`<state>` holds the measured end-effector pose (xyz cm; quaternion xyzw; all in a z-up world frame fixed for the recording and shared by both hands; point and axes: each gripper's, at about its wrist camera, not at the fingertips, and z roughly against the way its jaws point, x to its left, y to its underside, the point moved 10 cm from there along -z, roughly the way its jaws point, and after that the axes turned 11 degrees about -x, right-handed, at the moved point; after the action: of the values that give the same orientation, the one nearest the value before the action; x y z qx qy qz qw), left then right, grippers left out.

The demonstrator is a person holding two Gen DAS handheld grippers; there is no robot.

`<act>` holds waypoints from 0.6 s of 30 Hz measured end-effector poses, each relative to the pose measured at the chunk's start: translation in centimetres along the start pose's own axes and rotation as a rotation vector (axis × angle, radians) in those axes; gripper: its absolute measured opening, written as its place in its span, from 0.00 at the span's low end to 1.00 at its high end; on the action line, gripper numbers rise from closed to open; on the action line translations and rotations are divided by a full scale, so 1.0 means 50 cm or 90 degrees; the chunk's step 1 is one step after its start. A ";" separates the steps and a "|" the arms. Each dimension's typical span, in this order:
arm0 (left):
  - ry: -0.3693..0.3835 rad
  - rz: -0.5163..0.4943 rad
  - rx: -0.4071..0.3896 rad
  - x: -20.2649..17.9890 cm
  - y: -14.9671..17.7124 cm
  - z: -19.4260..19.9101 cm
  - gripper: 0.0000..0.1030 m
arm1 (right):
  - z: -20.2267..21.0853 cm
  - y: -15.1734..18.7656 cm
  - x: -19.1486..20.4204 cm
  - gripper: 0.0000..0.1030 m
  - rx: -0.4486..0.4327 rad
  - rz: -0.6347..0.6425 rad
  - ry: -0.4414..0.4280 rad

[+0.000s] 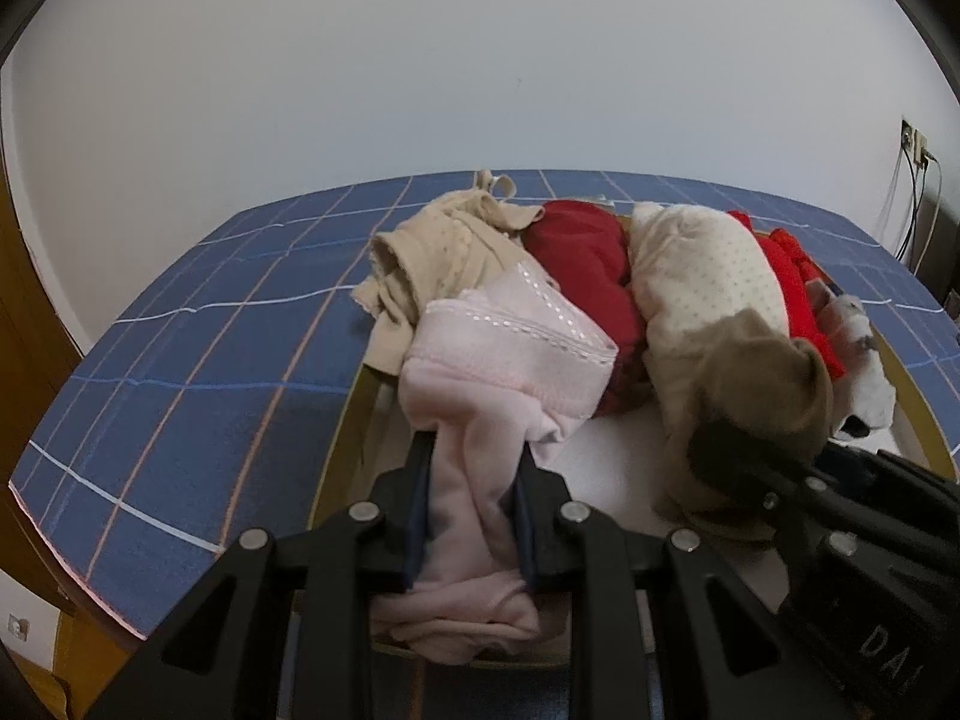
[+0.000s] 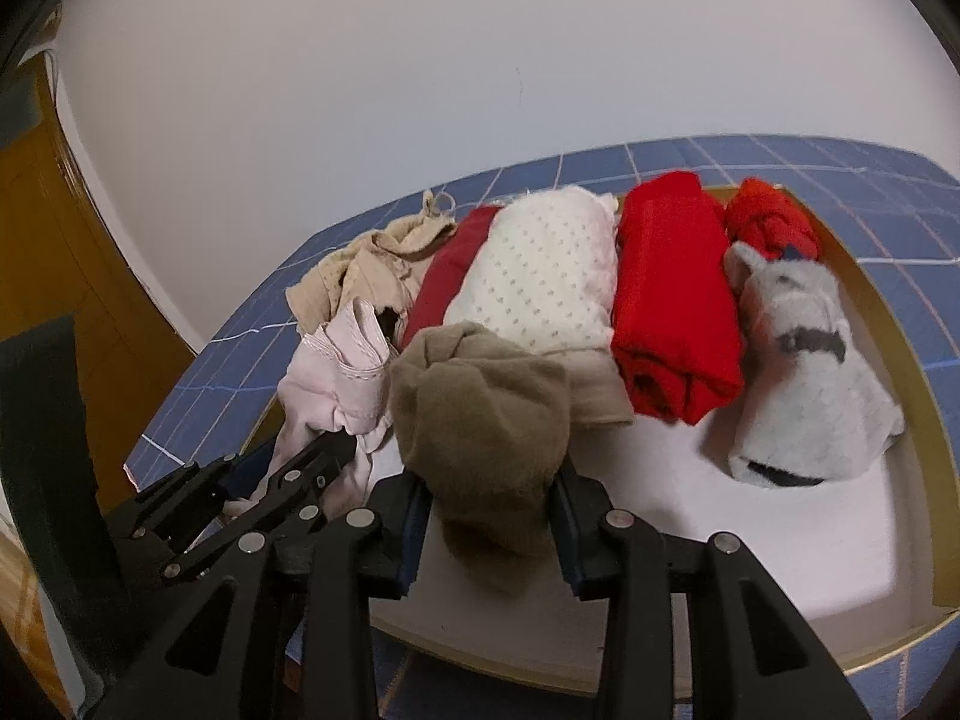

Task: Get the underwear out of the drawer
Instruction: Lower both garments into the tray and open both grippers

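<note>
An open drawer tray with a tan rim (image 2: 900, 354) and white floor lies on a blue checked cloth (image 1: 198, 354). My left gripper (image 1: 474, 450) is shut on pink underwear (image 1: 498, 354) at the drawer's left edge; both also show in the right wrist view, the gripper (image 2: 324, 450) and the underwear (image 2: 336, 378). My right gripper (image 2: 492, 480) is shut on an olive-brown garment (image 2: 480, 408), which also shows in the left wrist view (image 1: 768, 378). A beige garment (image 1: 432, 252) lies partly over the rim onto the cloth.
In the drawer lie a dark red garment (image 1: 588, 264), a cream dotted roll (image 2: 540, 276), a bright red roll (image 2: 672, 294), red socks (image 2: 768, 222) and a grey-white sock (image 2: 810, 372). A white wall stands behind. Wooden furniture (image 2: 66, 276) stands at left.
</note>
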<state>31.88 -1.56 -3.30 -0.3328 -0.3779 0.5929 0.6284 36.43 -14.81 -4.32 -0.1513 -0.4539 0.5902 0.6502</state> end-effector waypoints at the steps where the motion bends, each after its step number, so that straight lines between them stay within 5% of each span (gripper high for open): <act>1: -0.002 -0.003 -0.001 -0.002 0.000 -0.001 0.22 | -0.001 0.001 0.000 0.39 0.002 0.000 0.000; 4: -0.011 -0.003 -0.003 -0.004 0.001 0.004 0.28 | -0.007 0.000 0.001 0.43 0.011 -0.003 -0.015; 6: -0.017 0.007 -0.003 0.001 0.003 0.015 0.51 | -0.008 0.003 0.011 0.51 0.026 -0.019 -0.057; 12: 0.003 0.058 -0.013 0.012 -0.010 0.051 0.66 | 0.038 -0.019 0.020 0.53 -0.023 -0.028 -0.069; 18: -0.050 0.053 -0.092 0.038 -0.044 0.120 1.00 | 0.100 -0.036 0.018 0.61 -0.090 -0.062 -0.086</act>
<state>27.78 0.00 1.72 -0.3689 -0.4302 0.6022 0.5623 33.64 -16.15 0.09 -0.1345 -0.5442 0.5330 0.6337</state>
